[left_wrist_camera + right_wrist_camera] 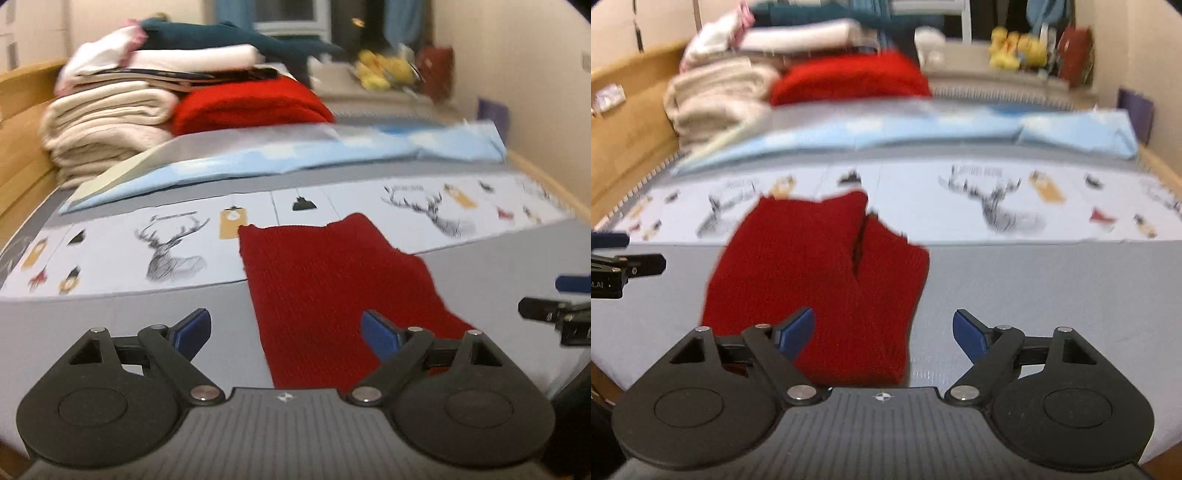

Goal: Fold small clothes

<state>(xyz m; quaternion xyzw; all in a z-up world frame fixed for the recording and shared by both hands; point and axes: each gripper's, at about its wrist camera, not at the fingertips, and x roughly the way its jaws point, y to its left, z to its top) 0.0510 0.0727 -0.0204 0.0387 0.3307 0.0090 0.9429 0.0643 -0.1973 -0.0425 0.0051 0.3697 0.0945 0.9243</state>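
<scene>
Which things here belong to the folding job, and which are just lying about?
In the job:
red knitted garment
left gripper, jaws open
right gripper, jaws open

Lying about:
stack of folded blankets
light blue cloth
yellow soft toys

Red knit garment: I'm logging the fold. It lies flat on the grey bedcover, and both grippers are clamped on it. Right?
Not quite. The red knit garment does lie on the grey bedcover, but the left gripper and right gripper are open, holding nothing, as both wrist views show.

Home bedroom: wooden-framed bed [22, 92], stacked blankets [107, 133], window curtains [232, 13].
</scene>
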